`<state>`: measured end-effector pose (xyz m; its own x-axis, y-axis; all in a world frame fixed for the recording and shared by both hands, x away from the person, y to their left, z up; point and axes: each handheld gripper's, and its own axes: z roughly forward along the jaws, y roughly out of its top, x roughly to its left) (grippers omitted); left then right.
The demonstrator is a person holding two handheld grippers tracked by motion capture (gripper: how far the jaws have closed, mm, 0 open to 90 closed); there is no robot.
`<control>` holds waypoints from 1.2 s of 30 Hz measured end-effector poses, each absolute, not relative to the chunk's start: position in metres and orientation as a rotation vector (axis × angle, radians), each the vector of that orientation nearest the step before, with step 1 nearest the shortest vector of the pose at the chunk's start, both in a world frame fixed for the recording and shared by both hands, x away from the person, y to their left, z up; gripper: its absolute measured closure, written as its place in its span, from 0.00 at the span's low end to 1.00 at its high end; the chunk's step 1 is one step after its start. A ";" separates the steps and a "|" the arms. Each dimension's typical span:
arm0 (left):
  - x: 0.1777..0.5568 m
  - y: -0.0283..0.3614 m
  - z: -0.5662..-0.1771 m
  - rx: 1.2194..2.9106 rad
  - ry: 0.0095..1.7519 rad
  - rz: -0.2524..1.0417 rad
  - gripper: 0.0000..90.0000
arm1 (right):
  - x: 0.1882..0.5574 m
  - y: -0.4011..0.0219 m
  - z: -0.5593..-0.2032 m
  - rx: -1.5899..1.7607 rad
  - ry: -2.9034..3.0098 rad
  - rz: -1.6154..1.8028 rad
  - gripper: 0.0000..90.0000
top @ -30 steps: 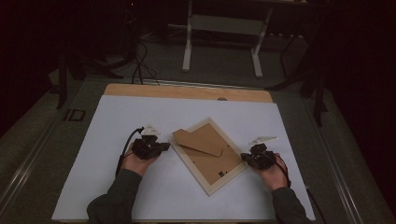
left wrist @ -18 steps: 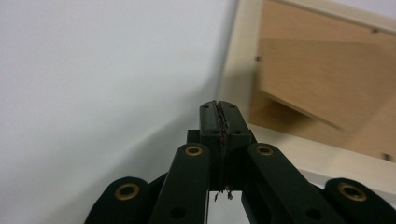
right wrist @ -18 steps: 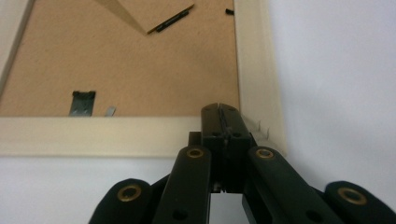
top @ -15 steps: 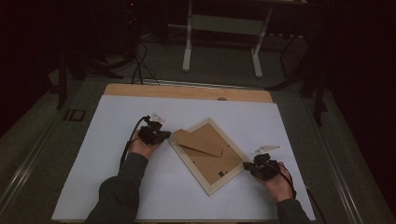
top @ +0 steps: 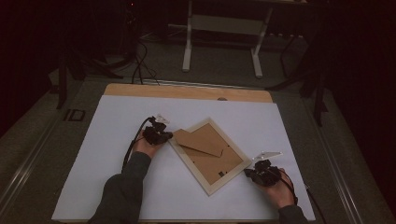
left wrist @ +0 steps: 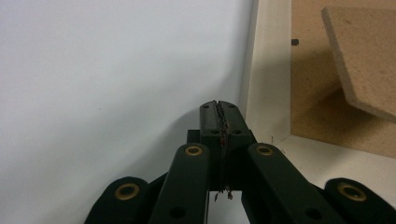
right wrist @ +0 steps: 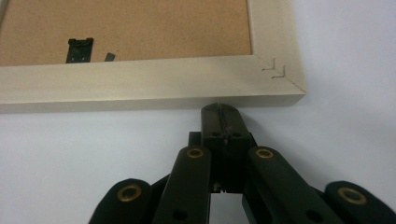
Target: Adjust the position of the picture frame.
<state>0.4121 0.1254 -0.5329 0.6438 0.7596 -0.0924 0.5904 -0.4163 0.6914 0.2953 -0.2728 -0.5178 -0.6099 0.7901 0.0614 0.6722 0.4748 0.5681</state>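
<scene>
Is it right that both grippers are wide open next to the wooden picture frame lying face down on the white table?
Not quite. Both grippers are shut, not open. The left gripper view shows the left gripper with jaws pressed together beside the picture frame, and the right gripper view shows the right gripper the same. The rest is right.

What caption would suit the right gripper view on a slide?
Shut hand-held gripper at the edge of a face-down wooden picture frame on a white sheet.
</scene>
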 end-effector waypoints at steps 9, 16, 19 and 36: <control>0.408 0.125 -0.531 2.185 1.037 0.320 1.00 | 0.299 -0.273 -0.518 1.282 2.508 0.843 1.00; 0.399 0.125 -0.530 2.189 1.040 0.324 1.00 | 0.304 -0.271 -0.518 1.286 2.502 0.841 1.00; 0.393 0.125 -0.530 2.201 1.035 0.325 1.00 | 0.307 -0.270 -0.518 1.291 2.498 0.837 1.00; 0.356 0.127 -0.529 2.194 1.081 0.314 1.00 | 0.327 -0.264 -0.516 1.256 2.501 0.764 1.00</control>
<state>0.3557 0.1271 -0.5292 0.6290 0.7740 -0.0727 0.6148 -0.4380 0.6558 0.3273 -0.2640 -0.5159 -0.6020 0.7983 0.0194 0.6729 0.4941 0.5506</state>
